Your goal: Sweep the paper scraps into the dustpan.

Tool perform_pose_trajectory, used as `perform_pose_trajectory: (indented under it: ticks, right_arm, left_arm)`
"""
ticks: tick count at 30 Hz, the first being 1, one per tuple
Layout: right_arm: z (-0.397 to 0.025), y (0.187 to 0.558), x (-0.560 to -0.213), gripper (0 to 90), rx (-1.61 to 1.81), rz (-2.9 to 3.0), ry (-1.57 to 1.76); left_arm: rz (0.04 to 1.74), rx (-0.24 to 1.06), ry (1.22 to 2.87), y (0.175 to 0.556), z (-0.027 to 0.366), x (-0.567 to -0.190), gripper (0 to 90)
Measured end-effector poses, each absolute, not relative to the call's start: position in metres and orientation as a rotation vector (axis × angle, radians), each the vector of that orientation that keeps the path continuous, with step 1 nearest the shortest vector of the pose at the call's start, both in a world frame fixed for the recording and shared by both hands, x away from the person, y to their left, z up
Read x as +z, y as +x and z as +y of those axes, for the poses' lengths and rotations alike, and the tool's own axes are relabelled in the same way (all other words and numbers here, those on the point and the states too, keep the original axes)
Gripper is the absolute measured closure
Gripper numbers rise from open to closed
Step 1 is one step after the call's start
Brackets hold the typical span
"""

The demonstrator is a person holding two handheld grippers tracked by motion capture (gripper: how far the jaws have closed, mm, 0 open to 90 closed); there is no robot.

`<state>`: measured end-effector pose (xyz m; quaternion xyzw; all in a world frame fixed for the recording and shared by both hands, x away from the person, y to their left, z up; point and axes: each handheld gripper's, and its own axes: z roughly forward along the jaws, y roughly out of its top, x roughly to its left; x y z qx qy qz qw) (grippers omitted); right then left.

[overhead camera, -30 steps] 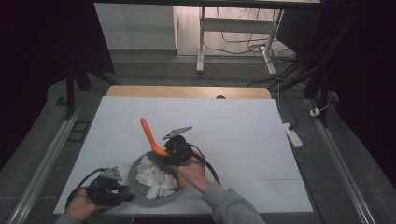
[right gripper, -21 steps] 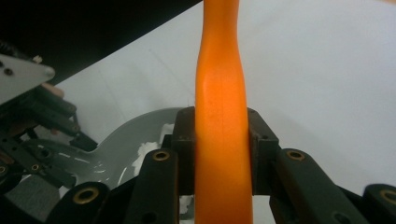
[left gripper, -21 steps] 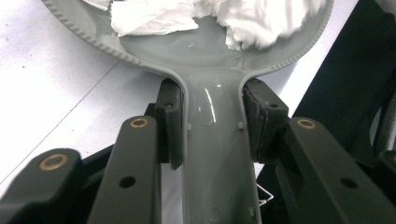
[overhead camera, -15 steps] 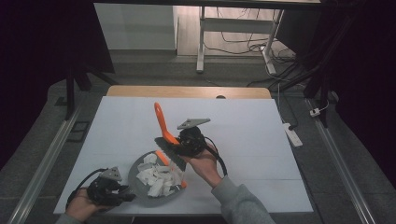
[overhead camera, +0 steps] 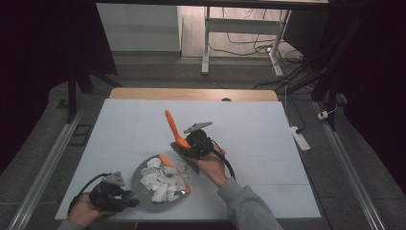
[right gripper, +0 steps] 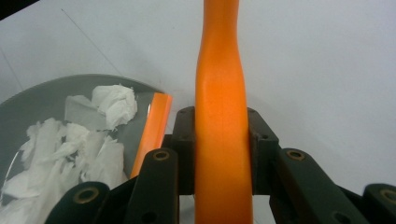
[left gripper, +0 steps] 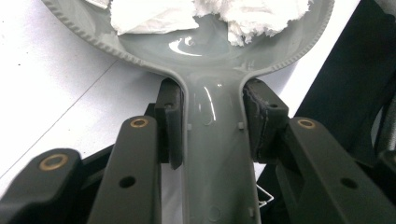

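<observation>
Orange brush handle (overhead camera: 171, 126), clamped in the right claw (overhead camera: 184, 143), has swung away toward 1 o'clock from the grey dustpan (overhead camera: 143, 168) at 6 o'clock; left claw (overhead camera: 125, 201) grips its handle. Paper scraps (overhead camera: 160, 180) fill it, so sweeping looks finished.

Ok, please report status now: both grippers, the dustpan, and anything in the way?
Left gripper shut on dustpan handle. Right gripper shut on orange brush handle. Paper scraps in the pan. Nothing in the way.
</observation>
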<state>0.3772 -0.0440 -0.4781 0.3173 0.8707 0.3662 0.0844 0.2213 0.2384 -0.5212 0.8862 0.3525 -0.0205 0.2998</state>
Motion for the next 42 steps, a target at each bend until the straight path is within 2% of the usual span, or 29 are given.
perform_pose_trajectory:
  ticks: [4,10,16,28,37,42]
  right_arm:
    - [-0.032,0.376,-0.481,70.2,1.115,2.643,0.944]
    - [-0.006,0.351,-0.481,70.2,1.156,2.746,0.837]
    - [0.003,0.337,-0.466,70.2,1.263,2.767,0.77]
    - [-0.028,0.348,-0.439,70.1,1.374,2.635,0.819]
    - [-0.042,0.352,-0.433,70.1,1.407,2.571,0.847]
    - [-0.053,0.36,-0.446,70.2,1.261,2.555,0.916]
  left_arm:
    - [0.937,-0.055,2.353,0.222,0.238,-0.521,62.1]
    - [0.939,-0.054,2.35,0.222,0.238,-0.521,62.1]
    - [0.94,-0.039,2.34,0.221,0.238,-0.522,62.0]
    - [0.957,-0.025,2.309,0.221,0.24,-0.525,62.0]
    - [0.965,-0.014,2.299,0.222,0.241,-0.526,62.1]
    - [0.966,-0.012,2.303,0.221,0.24,-0.525,62.1]
